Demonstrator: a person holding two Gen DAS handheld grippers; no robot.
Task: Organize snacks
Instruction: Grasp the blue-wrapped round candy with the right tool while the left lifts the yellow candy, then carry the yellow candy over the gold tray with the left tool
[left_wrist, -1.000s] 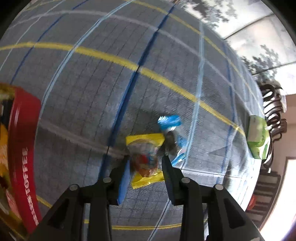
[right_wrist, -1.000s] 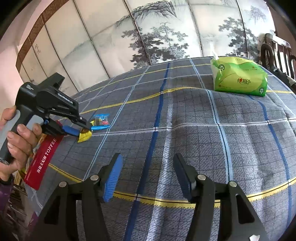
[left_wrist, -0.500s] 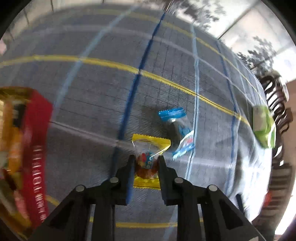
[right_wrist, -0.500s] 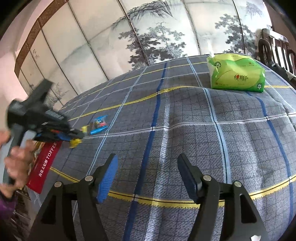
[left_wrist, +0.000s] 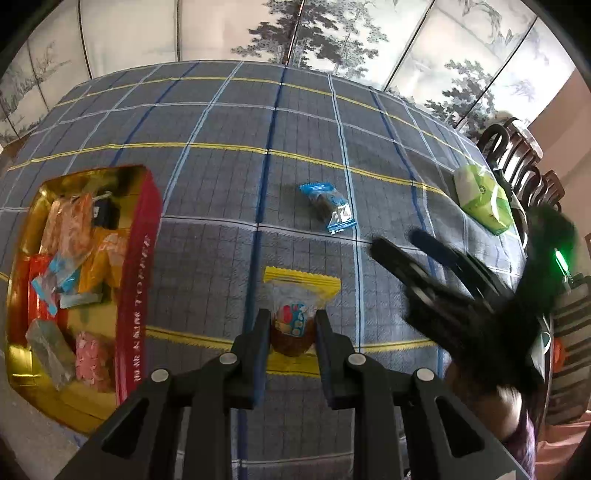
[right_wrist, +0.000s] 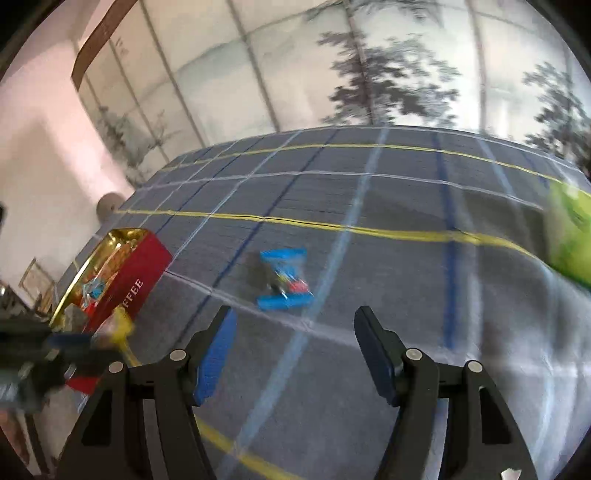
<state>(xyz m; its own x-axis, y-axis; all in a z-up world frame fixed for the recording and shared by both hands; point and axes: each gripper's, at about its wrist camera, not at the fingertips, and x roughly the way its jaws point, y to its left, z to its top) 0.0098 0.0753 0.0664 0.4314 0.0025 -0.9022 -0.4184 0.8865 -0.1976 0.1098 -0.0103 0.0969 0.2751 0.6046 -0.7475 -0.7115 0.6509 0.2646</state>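
Observation:
My left gripper (left_wrist: 291, 332) is shut on a yellow-edged snack packet (left_wrist: 297, 306) and holds it above the checked tablecloth. To its left stands the red and gold toffee tin (left_wrist: 135, 280), open and holding several wrapped snacks. A blue-wrapped snack (left_wrist: 328, 210) lies on the cloth further back. In the right wrist view that blue snack (right_wrist: 286, 280) sits just beyond my right gripper (right_wrist: 295, 354), which is open with nothing between its fingers. The tin (right_wrist: 142, 273) is at the left there, and the left gripper with its yellow packet (right_wrist: 120, 326) shows blurred at the lower left.
A green tissue pack (left_wrist: 482, 199) lies at the table's far right, next to dark wooden chair backs (left_wrist: 517, 158). The right gripper and the hand holding it appear blurred at the right of the left wrist view. Painted screen panels stand behind the table.
My left gripper closed on the yellow packet and lifted it off the cloth, toward the tin. My right gripper swung left, bringing the blue snack in front of its fingers.

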